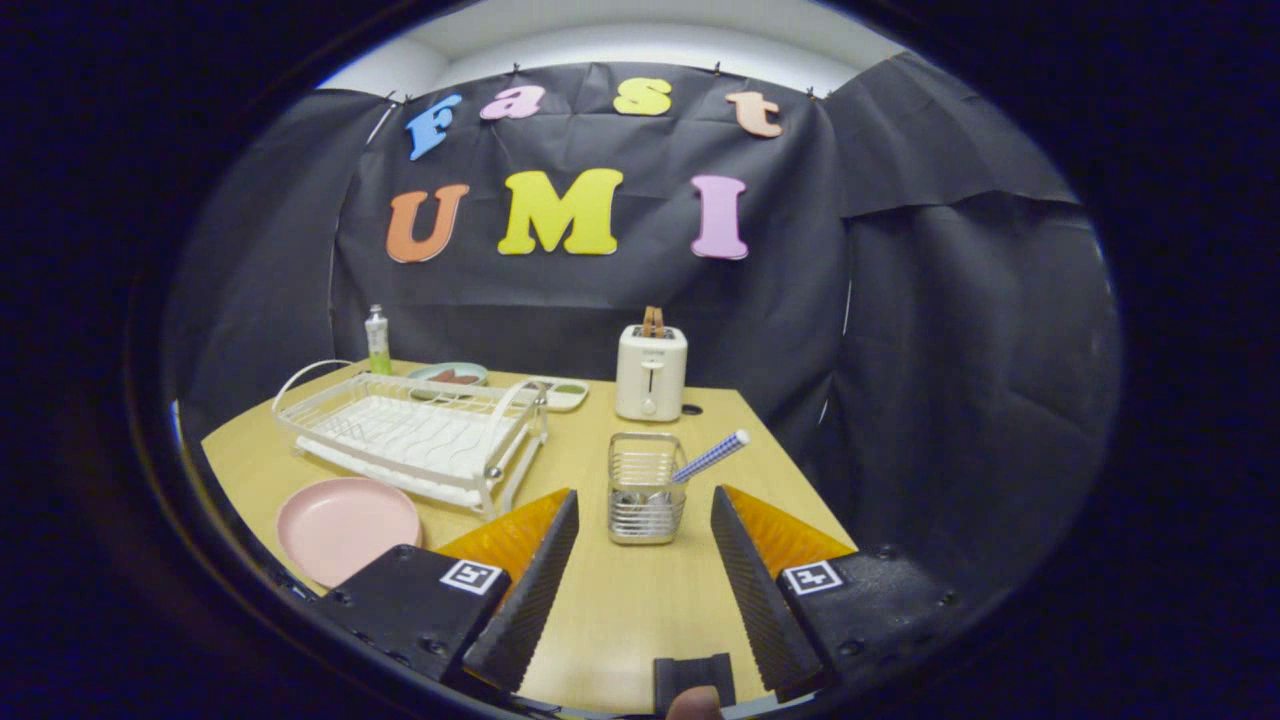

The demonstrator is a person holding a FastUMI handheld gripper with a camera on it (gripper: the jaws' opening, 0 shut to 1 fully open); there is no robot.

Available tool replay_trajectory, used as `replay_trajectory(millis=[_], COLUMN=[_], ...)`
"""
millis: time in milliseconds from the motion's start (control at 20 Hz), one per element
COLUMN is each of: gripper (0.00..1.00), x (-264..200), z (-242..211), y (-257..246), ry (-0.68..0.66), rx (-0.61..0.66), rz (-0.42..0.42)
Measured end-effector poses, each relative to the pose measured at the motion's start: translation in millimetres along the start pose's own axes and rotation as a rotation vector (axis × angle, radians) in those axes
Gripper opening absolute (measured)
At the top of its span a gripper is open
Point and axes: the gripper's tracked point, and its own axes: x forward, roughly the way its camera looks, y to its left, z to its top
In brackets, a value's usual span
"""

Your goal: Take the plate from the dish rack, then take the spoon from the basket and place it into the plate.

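A pink plate (pixel 347 524) lies flat on the wooden table, in front of the white wire dish rack (pixel 410 433) and to the left of my fingers. A metal wire basket (pixel 644 487) stands just ahead of my gripper (pixel 645 500), in line with the gap between the fingertips. A spoon with a blue-checked handle (pixel 712 456) leans out of the basket toward the right. My fingers stand wide apart with nothing between them.
A white toaster (pixel 651 372) with toast in it stands beyond the basket near the cloth wall. A small green bottle (pixel 377 341), a teal dish (pixel 448 375) and a white tray (pixel 560 393) sit behind the rack. The table (pixel 620 600) ends at the right, past the basket.
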Motion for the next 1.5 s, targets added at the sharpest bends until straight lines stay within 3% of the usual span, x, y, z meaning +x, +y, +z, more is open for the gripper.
replay_trajectory(millis=[150,350,650,1000,1100,1200,1500], gripper=[0.87,0.88,0.83,0.29,0.22,0.16,0.12], x=[36.1,83.3,117.8,123.8,121.0,120.2,82.9], z=[-4.9,-10.9,-7.8,2.2,7.9,15.2,67.8], y=[-22.3,-34.3,-28.7,-14.1,-6.4,-9.5,-20.0], ry=[-0.014,0.012,0.032,0.075,0.092,0.094,0.016], rx=[0.029,0.085,0.147,0.227,0.26,0.256,0.2], rz=[-0.007,0.048,0.116,0.163,0.189,0.159,0.06])
